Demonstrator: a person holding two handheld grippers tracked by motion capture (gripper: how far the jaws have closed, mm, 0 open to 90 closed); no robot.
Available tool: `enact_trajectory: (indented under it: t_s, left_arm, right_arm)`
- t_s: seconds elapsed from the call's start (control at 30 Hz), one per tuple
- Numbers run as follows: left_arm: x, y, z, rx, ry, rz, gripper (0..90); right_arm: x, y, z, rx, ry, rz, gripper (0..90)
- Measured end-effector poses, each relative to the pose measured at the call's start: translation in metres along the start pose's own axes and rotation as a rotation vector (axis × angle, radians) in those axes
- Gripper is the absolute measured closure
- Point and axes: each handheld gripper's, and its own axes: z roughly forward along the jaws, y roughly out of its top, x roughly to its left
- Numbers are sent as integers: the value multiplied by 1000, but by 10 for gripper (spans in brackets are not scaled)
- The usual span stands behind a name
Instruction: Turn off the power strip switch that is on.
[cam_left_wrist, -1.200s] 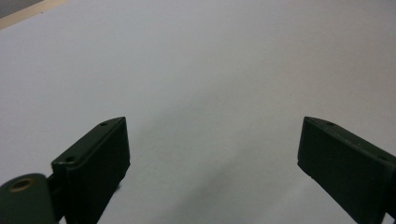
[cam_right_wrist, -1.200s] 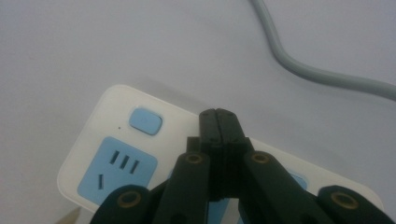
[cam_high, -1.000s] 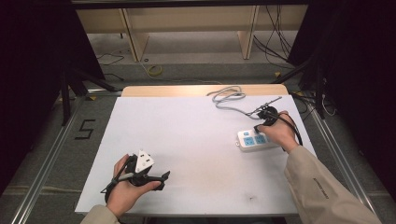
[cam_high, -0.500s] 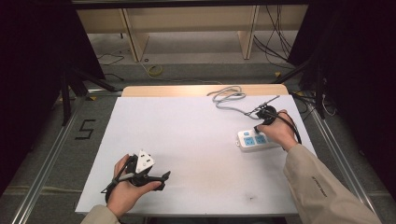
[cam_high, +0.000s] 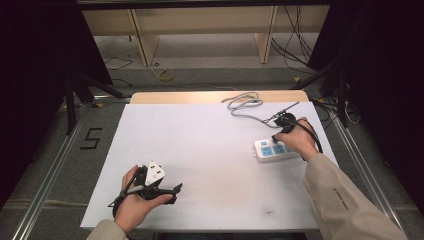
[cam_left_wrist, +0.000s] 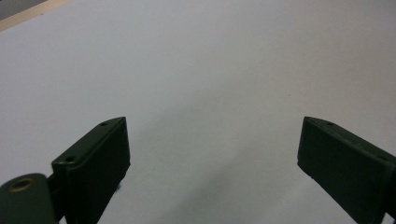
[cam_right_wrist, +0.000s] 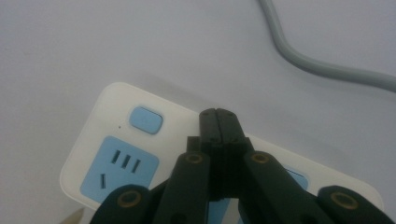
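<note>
The right gripper (cam_right_wrist: 217, 116) has its jaws fully closed, pad against pad, with nothing between them, and its tip is over the white power strip (cam_high: 276, 150), close to the blue switch (cam_right_wrist: 145, 120) at one end. Whether the tip already touches the strip I cannot tell from the right gripper view. The step in hand seems to be pressing that switch with the closed tip. To do it well, I think the tip should move a little sideways until it stands over the middle of the switch, then go straight down with a short, firm push, so that the strip does not slide or tip on the smooth white table (cam_high: 200, 145). The strip lies flat at the right side of the table, under the right hand (cam_high: 295, 140). In the high view its long axis runs about left to right, slightly slanted, with the switch end toward the table's middle. The grey cable (cam_high: 245, 105) lies in loops behind it toward the far edge; where it joins the strip is hidden by the hand. The blue socket (cam_right_wrist: 119, 175) faces up. The left gripper (cam_left_wrist: 212, 149) rests at the near left of the table, well apart from the strip, with its jaws wide open and empty over the bare table.
</note>
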Motion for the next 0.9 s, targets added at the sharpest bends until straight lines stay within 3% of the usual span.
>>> enact_trajectory:
  t_s: [0.5, 0.6, 0.9]
  left_arm:
    - [0, 0, -1, 0, 1, -1, 91]
    - [1, 0, -1, 0, 1, -3, 92]
    - [1, 0, 0, 1, 0, -3, 92]
  right_arm:
    - [3, 3, 3, 15, 14, -7, 900]
    - [5, 4, 3, 12, -11, -34, 900]
    - [3, 2, 2, 3, 9, -13, 900]
